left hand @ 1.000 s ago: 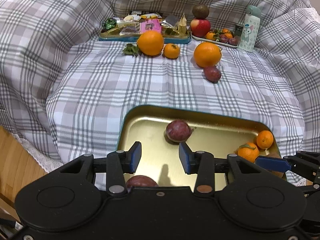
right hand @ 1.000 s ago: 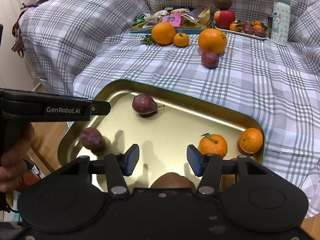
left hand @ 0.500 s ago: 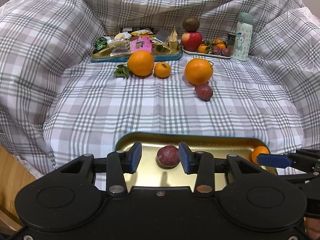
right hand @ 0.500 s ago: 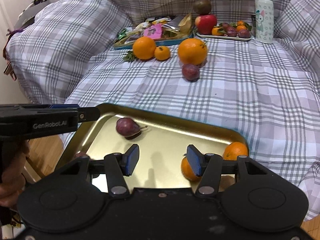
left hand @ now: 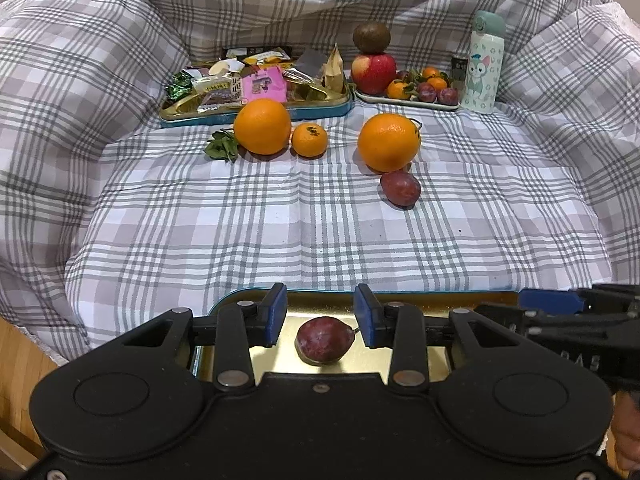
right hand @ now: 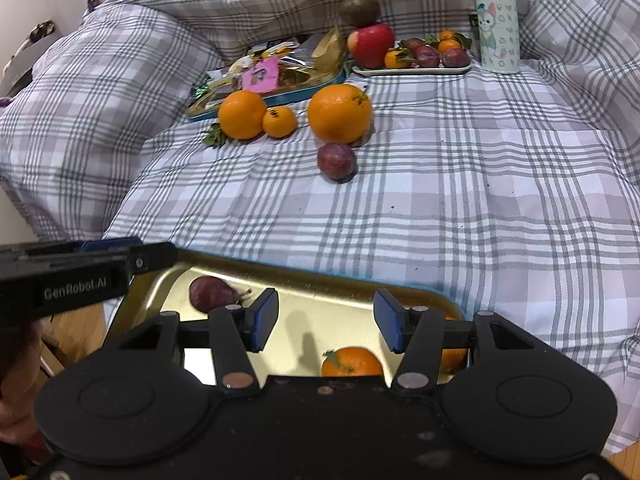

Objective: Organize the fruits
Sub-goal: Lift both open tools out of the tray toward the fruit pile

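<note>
Both grippers hover over the gold tray [right hand: 420,292] at the near edge of the bed, and neither carries anything. The left gripper [left hand: 320,320] has its fingers closing, though the gap is wide; a plum [left hand: 325,340] shows between them, lying on the tray floor below, and the pads are not on it. The right gripper [right hand: 326,320] has its fingers parted and empty, with a mandarin [right hand: 352,362] on the tray beneath and a second one half hidden behind its right finger.

That gold tray looks like the collecting spot: a plum at its far left end, mandarins at the right, so like seems to go with like.

Out on the checked bedspread [left hand: 280,220], fruit waits loose: a big orange [left hand: 262,126] touching a small mandarin [left hand: 309,140] towards the far edge, another big orange [left hand: 388,142], and a lone plum [left hand: 401,188] just in front of it. Behind them sit a snack tin [left hand: 256,112], a plate [left hand: 404,102] stacked with an apple and small fruit, and a patterned bottle [left hand: 482,76]. My guess: the lone plum goes next, being nearest to the tray.
</note>
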`<state>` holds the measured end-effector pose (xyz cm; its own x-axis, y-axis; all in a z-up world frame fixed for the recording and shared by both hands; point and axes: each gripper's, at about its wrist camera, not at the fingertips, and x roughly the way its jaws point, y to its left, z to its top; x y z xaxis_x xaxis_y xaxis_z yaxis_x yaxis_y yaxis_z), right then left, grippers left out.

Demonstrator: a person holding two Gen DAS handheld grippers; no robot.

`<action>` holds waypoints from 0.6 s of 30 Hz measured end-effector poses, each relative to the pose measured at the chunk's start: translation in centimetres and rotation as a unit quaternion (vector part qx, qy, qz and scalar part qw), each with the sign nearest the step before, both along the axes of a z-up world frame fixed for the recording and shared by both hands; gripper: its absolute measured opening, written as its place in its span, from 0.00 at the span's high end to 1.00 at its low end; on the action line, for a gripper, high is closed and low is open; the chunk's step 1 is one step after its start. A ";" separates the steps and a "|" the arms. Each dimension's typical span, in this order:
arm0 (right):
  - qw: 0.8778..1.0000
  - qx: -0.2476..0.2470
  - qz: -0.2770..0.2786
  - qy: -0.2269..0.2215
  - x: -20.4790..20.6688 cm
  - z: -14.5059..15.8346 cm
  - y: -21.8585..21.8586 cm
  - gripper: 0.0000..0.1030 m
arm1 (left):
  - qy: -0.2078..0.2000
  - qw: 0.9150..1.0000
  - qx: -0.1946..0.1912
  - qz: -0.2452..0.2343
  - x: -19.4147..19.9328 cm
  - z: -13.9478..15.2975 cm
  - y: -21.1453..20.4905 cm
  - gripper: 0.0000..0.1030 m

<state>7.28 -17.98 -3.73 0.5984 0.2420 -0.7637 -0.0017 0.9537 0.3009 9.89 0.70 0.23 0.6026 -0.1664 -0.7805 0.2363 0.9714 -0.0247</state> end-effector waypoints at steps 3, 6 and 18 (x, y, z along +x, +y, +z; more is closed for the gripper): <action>1.000 0.006 -0.011 0.002 1.0 -0.1 -0.6 0.45 | 0.005 1.000 -0.001 -0.002 0.5 -0.2 -0.3 0.55; 1.000 0.012 -0.020 0.004 2.1 -0.2 -1.1 0.45 | 0.010 1.000 -0.002 -0.004 1.1 -0.5 -0.5 0.55; 0.999 0.018 -0.045 -0.006 6.8 -0.3 -2.2 0.45 | 0.027 1.000 -0.004 0.001 3.2 -1.5 -0.6 0.55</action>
